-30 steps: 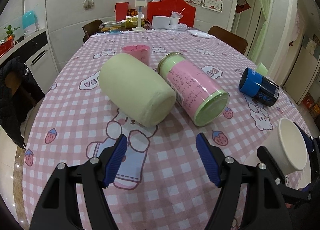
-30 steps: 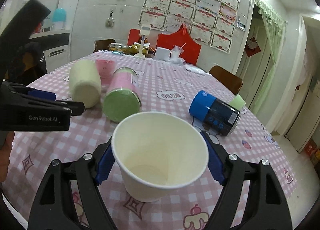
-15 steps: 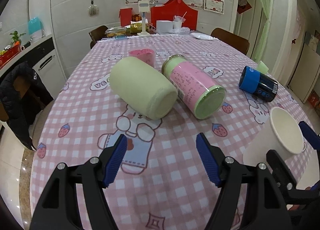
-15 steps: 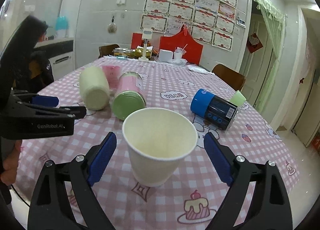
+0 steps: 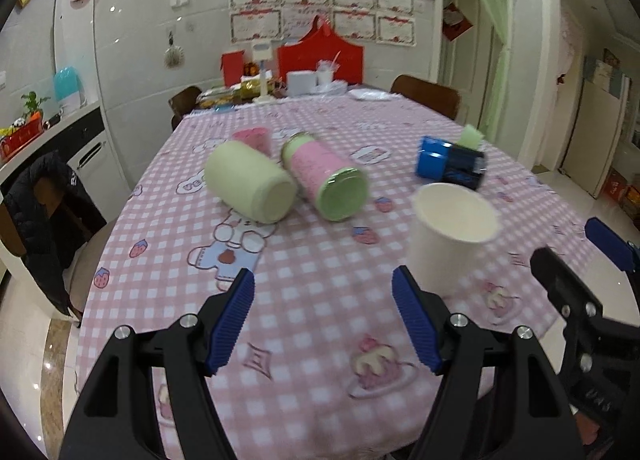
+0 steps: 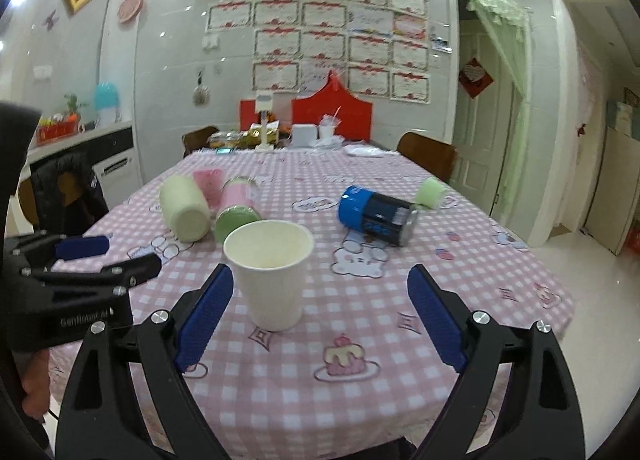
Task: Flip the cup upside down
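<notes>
A white paper cup stands upright, mouth up, on the pink checked tablecloth near the front edge. It also shows in the left wrist view, right of centre. My right gripper is open and empty, pulled back from the cup, which stands ahead near its left finger. My left gripper is open and empty, with the cup just beyond its right finger.
A cream cylinder, a pink and green can and a blue can lie on their sides further back. A pink cup stands behind them. Chairs stand at the table's sides, and boxes at the far end.
My right gripper opened, let go of the paper cup and drew back; the cup now stands free. My left gripper also pulled back toward the table's front edge.
</notes>
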Demonstrator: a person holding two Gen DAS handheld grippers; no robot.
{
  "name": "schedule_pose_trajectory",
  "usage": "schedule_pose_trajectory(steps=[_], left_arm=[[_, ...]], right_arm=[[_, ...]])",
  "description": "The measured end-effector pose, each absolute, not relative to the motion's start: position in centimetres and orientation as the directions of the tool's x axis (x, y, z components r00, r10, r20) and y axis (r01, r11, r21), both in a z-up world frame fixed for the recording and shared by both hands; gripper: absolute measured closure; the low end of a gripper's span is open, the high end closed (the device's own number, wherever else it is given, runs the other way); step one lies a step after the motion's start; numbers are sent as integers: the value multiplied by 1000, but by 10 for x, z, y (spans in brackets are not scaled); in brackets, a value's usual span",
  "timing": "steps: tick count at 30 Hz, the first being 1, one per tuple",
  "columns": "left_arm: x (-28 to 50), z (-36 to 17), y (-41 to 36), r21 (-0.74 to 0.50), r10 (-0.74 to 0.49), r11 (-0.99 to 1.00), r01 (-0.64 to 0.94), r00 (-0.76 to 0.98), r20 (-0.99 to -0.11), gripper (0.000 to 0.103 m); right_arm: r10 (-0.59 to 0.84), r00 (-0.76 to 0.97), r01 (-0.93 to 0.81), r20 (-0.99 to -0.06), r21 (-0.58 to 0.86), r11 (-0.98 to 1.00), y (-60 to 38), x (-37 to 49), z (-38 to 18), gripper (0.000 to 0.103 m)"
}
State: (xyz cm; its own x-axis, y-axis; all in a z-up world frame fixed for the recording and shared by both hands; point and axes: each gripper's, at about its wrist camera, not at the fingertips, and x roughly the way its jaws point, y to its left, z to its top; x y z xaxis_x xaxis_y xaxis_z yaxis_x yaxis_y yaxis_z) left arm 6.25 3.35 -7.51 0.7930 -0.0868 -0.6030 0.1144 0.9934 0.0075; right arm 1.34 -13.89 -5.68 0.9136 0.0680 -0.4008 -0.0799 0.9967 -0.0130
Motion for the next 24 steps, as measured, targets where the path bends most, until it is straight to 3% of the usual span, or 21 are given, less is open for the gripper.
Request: schedule_pose_trajectory(steps=[20,22,24], left_arm=[[-34,-4,-19,21,-154,984,178,900,-408,30],[-40,1,-21,19,-159,983,181,906,-391,22],[-48,7,-22,21,-159,984,179,916,-367,21]], right_arm=[[-2,975,6,-224,20,1000,-183,-69,0,16],[-5,978,9,-210,18,1000,-183,-74,3,16],[-6,980,10,-200,19,1000,-184,-77,5,16]])
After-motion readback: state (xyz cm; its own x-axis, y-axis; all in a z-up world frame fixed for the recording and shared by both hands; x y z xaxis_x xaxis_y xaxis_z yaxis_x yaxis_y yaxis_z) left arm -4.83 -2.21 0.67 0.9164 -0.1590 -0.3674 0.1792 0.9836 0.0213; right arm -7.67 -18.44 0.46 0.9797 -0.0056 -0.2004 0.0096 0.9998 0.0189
